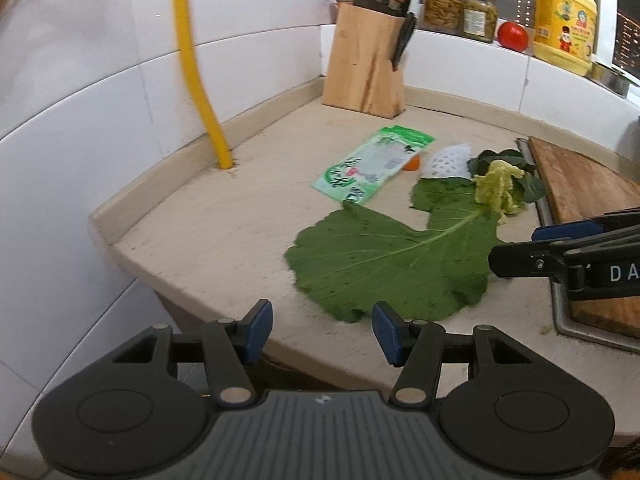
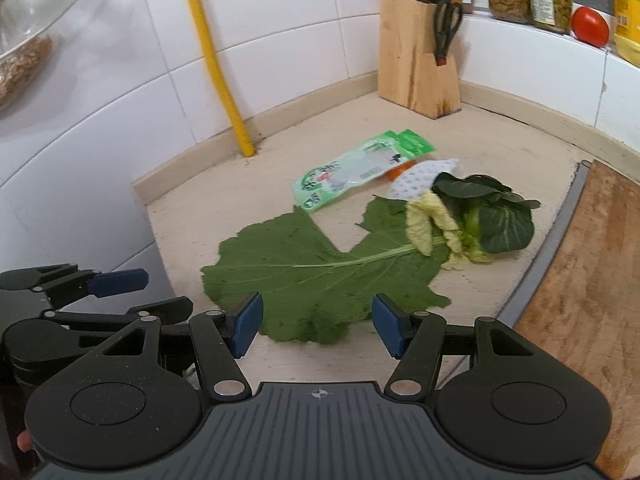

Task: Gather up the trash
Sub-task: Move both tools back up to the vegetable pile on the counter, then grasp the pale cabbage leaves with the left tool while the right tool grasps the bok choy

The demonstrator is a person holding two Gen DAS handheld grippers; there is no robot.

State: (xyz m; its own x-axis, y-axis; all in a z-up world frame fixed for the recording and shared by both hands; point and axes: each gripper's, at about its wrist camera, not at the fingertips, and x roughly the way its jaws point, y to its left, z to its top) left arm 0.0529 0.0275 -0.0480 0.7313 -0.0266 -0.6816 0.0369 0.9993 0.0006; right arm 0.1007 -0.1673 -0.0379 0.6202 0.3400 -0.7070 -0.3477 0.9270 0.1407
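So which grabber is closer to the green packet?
Left, but only slightly. The left gripper hovers past the big leaf's near edge from the green packet. The right gripper sits beside it, further toward the cutting board.

My left tongs (image 1: 322,332) hang open and empty over the table (image 1: 224,232) edge. Ahead lies a big green leaf (image 1: 384,264), then a green packet (image 1: 372,164); my right tongs (image 1: 516,250) reach in from the right.

Green leaf (image 1: 384,264); white-dotted wrapper (image 1: 446,162); perhaps orange scrap (image 1: 412,164).
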